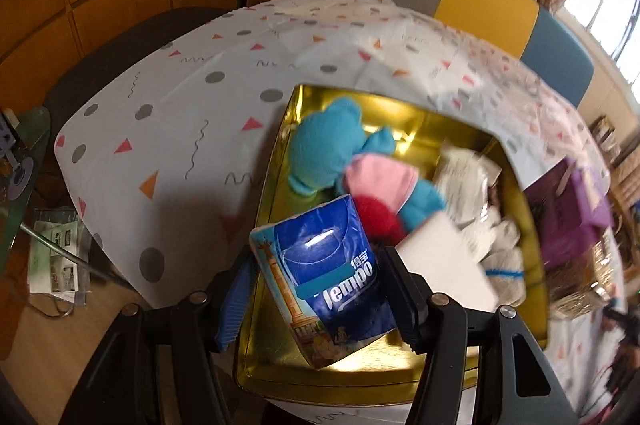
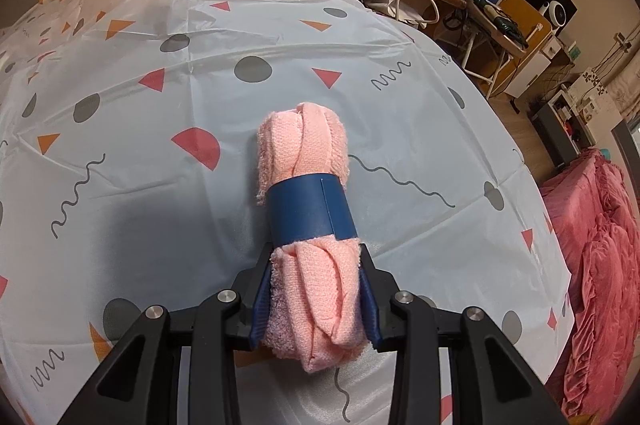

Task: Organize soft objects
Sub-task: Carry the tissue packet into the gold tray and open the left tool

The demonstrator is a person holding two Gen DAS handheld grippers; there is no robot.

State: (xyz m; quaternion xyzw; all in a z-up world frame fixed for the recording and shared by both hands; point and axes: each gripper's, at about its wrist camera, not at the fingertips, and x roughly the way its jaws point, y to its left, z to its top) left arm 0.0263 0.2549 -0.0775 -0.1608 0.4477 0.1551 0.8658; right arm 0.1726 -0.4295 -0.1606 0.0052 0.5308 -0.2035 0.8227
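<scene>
Left tongs point(image 1: 320, 289) clamp the tissue pack point(image 1: 324, 281) above the gold tin point(image 1: 256, 357), likely for dropping in; right tongs point(image 2: 316, 301) squeeze the pink towel roll point(image 2: 308, 225) near the worktop point(image 2: 140, 185).

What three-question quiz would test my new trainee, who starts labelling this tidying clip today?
1. True or false: the left gripper holds a tissue pack over the gold tin.
2. What wraps the pink towel in the right gripper? A) red string B) blue band C) nothing
3. Name the blue thing lying in the tin.

Key: 1 true; 2 B, the blue band; 3 the blue soft toy.
</scene>
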